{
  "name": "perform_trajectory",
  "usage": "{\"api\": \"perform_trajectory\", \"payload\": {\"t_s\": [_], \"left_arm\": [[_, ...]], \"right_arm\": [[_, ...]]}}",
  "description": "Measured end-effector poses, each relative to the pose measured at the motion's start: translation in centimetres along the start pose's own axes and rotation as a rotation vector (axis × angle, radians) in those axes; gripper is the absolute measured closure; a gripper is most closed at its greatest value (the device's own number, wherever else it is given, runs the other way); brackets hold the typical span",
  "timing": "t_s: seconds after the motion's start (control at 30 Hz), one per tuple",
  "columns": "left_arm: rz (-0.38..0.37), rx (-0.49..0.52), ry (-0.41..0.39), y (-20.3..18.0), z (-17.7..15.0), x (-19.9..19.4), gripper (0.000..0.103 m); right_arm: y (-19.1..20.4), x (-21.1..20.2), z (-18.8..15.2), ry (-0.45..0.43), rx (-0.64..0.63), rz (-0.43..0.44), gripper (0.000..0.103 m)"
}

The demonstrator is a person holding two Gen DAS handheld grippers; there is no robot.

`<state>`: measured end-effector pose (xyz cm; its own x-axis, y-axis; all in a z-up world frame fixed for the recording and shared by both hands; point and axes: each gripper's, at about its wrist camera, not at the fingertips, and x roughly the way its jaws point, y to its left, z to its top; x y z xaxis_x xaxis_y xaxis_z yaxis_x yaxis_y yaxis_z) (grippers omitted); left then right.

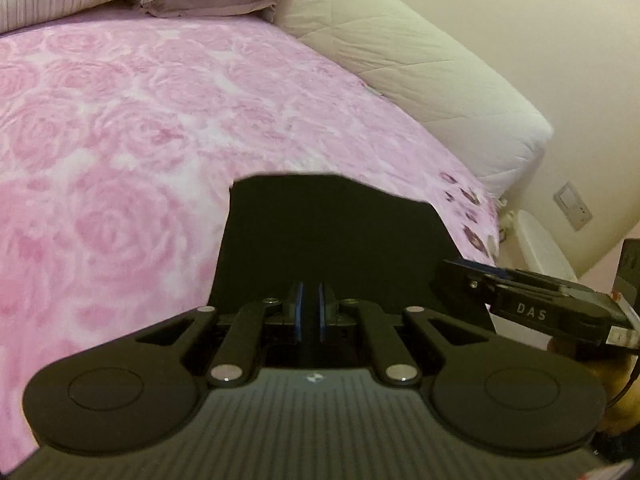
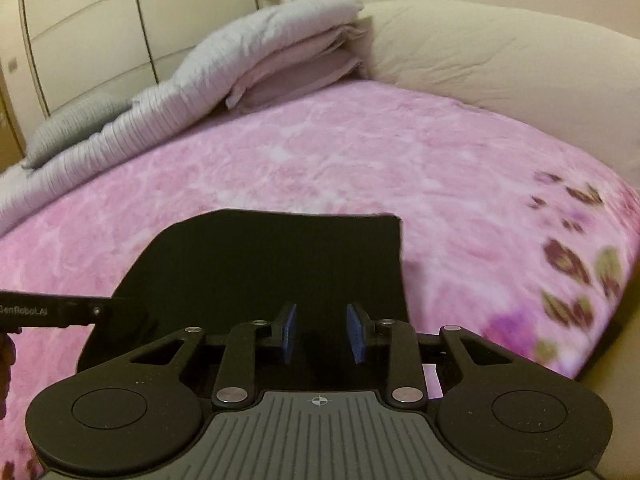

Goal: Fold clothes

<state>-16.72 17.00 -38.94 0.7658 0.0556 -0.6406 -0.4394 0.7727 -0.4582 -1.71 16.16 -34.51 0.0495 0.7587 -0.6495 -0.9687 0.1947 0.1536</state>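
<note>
- The left hand-held gripper is sitting with its blue pads nearly together at the near edge of the flat black rectangular garment; whether cloth is being pinched between them I cannot tell.
- The right hand-held gripper is hanging released, blue pads well apart, over the same garment's near edge.
- The garment is lying flat on the bed, already looking like a compact folded panel with straight edges and one rounded corner.
- To do this step well, I judge both grips should be taking the near edge at matching points and lifting evenly, so the thin, limp cloth is not skewing.
- The plush pink rose-patterned blanket is looking fuzzy and likely clingy under sliding cloth.
- Farther off, mauve folded bedding is resting beside a cream quilted mattress edge.
</note>
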Motion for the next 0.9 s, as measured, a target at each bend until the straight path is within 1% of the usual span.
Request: {"api": "perform_trajectory", "payload": {"t_s": [0.13, 0.2, 0.27, 0.33, 0.4, 0.47, 0.53, 0.57, 0.63, 0.67, 0.7, 0.73, 0.77, 0.8, 0.83, 0.9], "left_arm": [[0.018, 0.01, -0.003, 0.1, 3.0, 3.3, 0.1], [0.038, 0.004, 0.017, 0.5, 4.2, 5.3, 0.101], [0.075, 0.021, 0.044, 0.6, 5.2, 7.1, 0.101], [0.109, 0.033, 0.067, 0.6, 6.0, 8.9, 0.101], [0.133, 0.022, 0.086, 0.6, 6.4, 10.1, 0.101], [0.153, 0.008, 0.096, 0.6, 6.8, 10.1, 0.101], [0.165, -0.01, 0.091, 0.7, 7.2, 9.2, 0.101], [0.18, -0.026, 0.085, 0.9, 7.4, 8.3, 0.101], [0.239, -0.062, 0.072, 1.4, 7.5, 5.8, 0.1], [0.268, -0.086, 0.066, 1.9, 7.3, 4.3, 0.096], [0.292, -0.119, 0.064, 2.4, 6.9, 2.7, 0.089], [0.304, -0.169, 0.06, 3.0, 6.3, 1.0, 0.086], [0.3, -0.241, 0.051, 3.7, 5.3, -0.9, 0.082], [0.282, -0.319, 0.042, 4.2, 4.1, -2.5, 0.078], [0.259, -0.407, 0.035, 4.7, 2.7, -4.2, 0.077], [0.195, -0.611, 0.026, 5.1, -1.0, -6.8, 0.073]], "right_arm": [[-0.7, 3.7, 2.1, 0.012, -0.047, -0.008, 0.073], [-1.6, 5.8, 2.5, 0.036, -0.068, -0.009, 0.073], [-3.1, 7.7, 2.8, 0.063, -0.07, 0.012, 0.073], [-4.6, 9.2, 3.3, 0.087, -0.03, 0.048, 0.073], [-5.4, 10.3, 4.0, 0.118, -0.002, 0.075, 0.073], [-6.2, 10.8, 4.9, 0.148, 0.038, 0.086, 0.073], [-7.0, 9.8, 5.6, 0.16, 0.072, 0.067, 0.073], [-7.4, 9.3, 6.0, 0.166, 0.089, 0.057, 0.073], [-8.1, 8.3, 6.7, 0.179, 0.123, 0.038, 0.072], [-8.9, 7.5, 6.9, 0.183, 0.163, 0.034, 0.07], [-10.1, 6.5, 6.6, 0.186, 0.238, 0.049, 0.066], [-11.5, 5.5, 6.2, 0.193, 0.326, 0.077, 0.054], [-12.7, 4.5, 5.7, 0.203, 0.415, 0.111, 0.04], [-13.8, 3.5, 4.8, 0.213, 0.509, 0.154, 0.035], [-14.8, 2.6, 4.0, 0.222, 0.585, 0.195, 0.032], [-15.9, 1.1, 2.7, 0.239, 0.69, 0.256, 0.032]]}}
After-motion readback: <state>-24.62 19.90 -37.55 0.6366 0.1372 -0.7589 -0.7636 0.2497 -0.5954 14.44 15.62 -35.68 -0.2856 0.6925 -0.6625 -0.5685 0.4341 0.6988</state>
